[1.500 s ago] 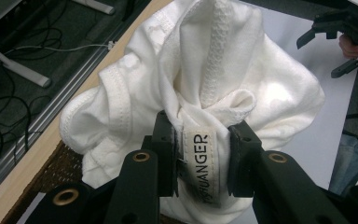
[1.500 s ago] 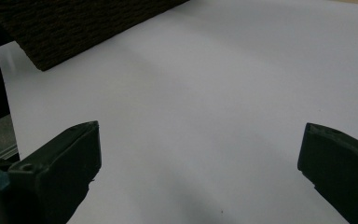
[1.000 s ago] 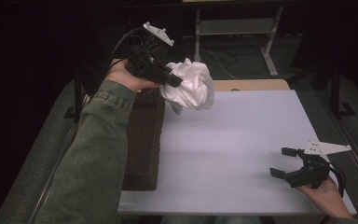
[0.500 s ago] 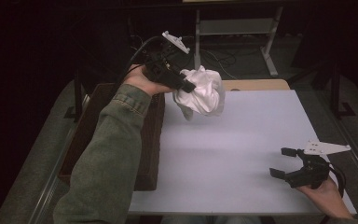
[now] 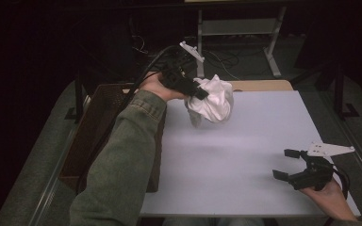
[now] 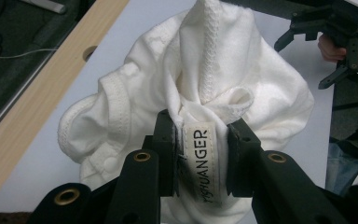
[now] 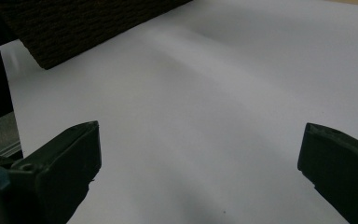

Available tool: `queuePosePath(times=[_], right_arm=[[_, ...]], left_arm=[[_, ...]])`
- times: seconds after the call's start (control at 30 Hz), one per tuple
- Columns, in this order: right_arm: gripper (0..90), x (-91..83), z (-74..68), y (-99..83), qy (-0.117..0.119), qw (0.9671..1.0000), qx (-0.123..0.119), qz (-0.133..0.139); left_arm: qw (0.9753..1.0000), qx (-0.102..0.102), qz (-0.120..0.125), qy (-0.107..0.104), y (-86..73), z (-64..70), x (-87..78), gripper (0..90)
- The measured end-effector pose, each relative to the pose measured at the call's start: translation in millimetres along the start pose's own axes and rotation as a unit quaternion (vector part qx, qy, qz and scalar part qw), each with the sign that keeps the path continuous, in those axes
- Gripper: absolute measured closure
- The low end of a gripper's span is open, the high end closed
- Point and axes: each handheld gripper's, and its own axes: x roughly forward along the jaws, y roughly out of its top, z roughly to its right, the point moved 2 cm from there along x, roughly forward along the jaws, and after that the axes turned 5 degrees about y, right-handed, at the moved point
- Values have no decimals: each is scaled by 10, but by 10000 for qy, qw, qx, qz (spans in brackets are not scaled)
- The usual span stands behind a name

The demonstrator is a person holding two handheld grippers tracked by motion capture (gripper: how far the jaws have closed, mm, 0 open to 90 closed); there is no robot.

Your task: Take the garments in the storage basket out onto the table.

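Dark room beyond, with metal frame legs and cables on the floor at the far side. White worktop [image 5: 245,155] across the centre, bare over most of its surface; wooden edge strip along the far side.

Brown woven basket [image 5: 99,127] at the left edge of the worktop, partly covered by the green-sleeved left forearm.

White garment [image 5: 213,100] bunched and lifted clear of the worktop, hanging over the far-left part of the surface, just right of the basket. Ribbed seams and a sewn-in label visible in the left gripper view.

Left tool [image 5: 199,92] clamped on the garment: jaws closed around a fold of fabric with the label pinched between them, as seen in the left gripper view [image 6: 200,158].

Right tool [image 5: 283,164] at the near-right corner of the worktop, jaws spread wide, holding nothing, low over the bare surface.

Status, as a judgement: pick-up complete, garment apparently out of the basket and carried over the worktop. Remaining: lowering onto the open surface, release, then probably spreading or folding with both tools. Right tool not yet engaged.
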Motion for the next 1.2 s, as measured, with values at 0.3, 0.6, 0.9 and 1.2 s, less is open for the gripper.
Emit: queuePosePath(times=[0.3, 0.6, 0.9, 1.2], right_arm=[[0, 1, -3, 0, 11, 10000, -23, -26], [0, 4, -13, 2, 24, 10000, -15, -22], [0, 14, -16, 3, 21, 10000, -48, -34], [0, 21, -22, 4, 43, 10000, -52, -59]], left_arm=[[9998, 57, -37, -188, -18, 26, 271, 694], [9994, 94, -91, -319, -72, 39, 486, 699], [9988, 95, -253, -401, -143, 82, 755, 701], [9963, 157, -713, -449, -342, 111, 1127, 701]])
